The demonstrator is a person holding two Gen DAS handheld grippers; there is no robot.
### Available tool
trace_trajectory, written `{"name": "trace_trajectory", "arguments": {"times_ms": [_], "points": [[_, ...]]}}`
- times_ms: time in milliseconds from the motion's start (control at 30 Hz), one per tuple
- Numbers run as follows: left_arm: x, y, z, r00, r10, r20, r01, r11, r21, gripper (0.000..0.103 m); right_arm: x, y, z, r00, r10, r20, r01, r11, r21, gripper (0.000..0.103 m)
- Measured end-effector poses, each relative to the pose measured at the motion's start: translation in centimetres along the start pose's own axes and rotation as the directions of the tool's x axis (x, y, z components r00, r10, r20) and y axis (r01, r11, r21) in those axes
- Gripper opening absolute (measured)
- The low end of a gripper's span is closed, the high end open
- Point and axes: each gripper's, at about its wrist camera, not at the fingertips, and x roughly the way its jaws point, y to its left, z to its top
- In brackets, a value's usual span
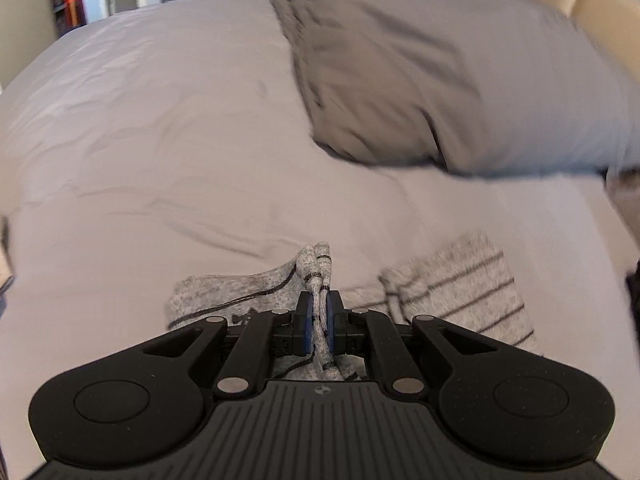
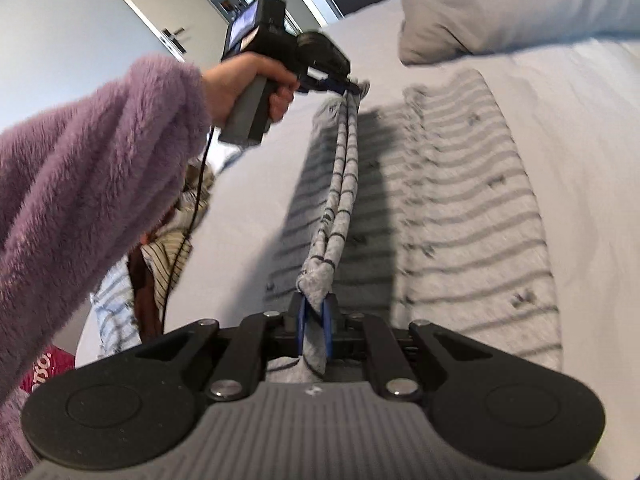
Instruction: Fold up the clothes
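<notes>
The left wrist view is showing only the left gripper (image 1: pixel 318 312), its blue pads nearly closed and pinching a bunched edge of the grey striped garment (image 1: pixel 460 284), with the grey pillow (image 1: pixel 440 80) lying beyond it on the pale bed sheet (image 1: pixel 160 140). The right wrist view is adding what that view lacks: a hand (image 2: pixel 244 84) in a fuzzy purple sleeve (image 2: pixel 88 168) is gripping the left gripper (image 2: pixel 352 86) by its handle, and a taut, rope-like fold of the garment (image 2: pixel 460 208) is stretching from that tool to the right gripper (image 2: pixel 314 324), whose pads are likewise squeezed tight on the cloth. The rest of the garment is lying flat on the sheet (image 2: pixel 580 120), below and to the right of the raised fold, short of the pillow (image 2: pixel 500 8). Left of the bed, a heap of other striped clothes (image 2: pixel 168 248) and a door (image 2: pixel 100 28) are showing.
</notes>
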Motion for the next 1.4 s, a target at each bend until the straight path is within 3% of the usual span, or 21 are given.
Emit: {"name": "trace_trajectory", "arguments": {"times_ms": [67,233,300,367,433,567,800,1033,1400], "points": [[1.2,-0.9,-0.2,1.0,0.014,-0.023,-0.014,1.0,0.011,0.005,0.1,-1.0,-0.4,1.0,-0.005,-0.024,0.005,1.0,0.015,0.005],[2.6,-1.6,-0.7,0.999,0.017,-0.047,-0.016,1.0,0.014,0.009,1.3,-2.6,-1.3,0.996,-0.005,-0.089,0.009,0.999,0.047,0.005],[1.9,-1.4,-0.6,0.999,-0.008,-0.032,0.008,1.0,0.002,0.025,1.4,-2.8,-1.6,0.995,-0.018,-0.099,0.022,0.999,0.039,0.006],[0.0,-1.2,-0.9,1.0,-0.024,0.014,0.024,1.0,-0.003,0.051,1.1,-2.8,-1.7,0.995,-0.031,-0.098,0.034,0.999,0.025,0.009],[-2.2,-1.1,-1.7,0.999,-0.029,0.046,0.028,0.999,0.02,0.052,0.8,-3.0,-1.5,0.995,-0.055,-0.081,0.056,0.998,0.018,0.011],[-7.2,-0.9,-5.0,0.996,-0.029,0.09,0.023,0.998,0.067,0.052,0.4,-3.8,-0.8,0.992,-0.12,-0.04,0.12,0.993,0.017,0.042],[-13.5,-2.4,-14.7,0.999,-0.004,0.051,-0.006,0.984,0.176,0.05,-0.3,-4.3,-1.7,0.985,-0.161,-0.064,0.165,0.985,0.05,0.04],[-18.9,-5.0,-24.5,0.999,-0.037,0.034,0.03,0.982,0.186,0.05,-0.3,-2.0,-5.3,0.98,-0.146,-0.135,0.156,0.985,0.068,0.039],[-22.6,-11.7,-36.3,0.996,-0.035,0.077,0.013,0.964,0.266,0.05,-4.9,0.3,-14.0,0.941,-0.299,-0.158,0.308,0.951,0.033,0.039]]}}
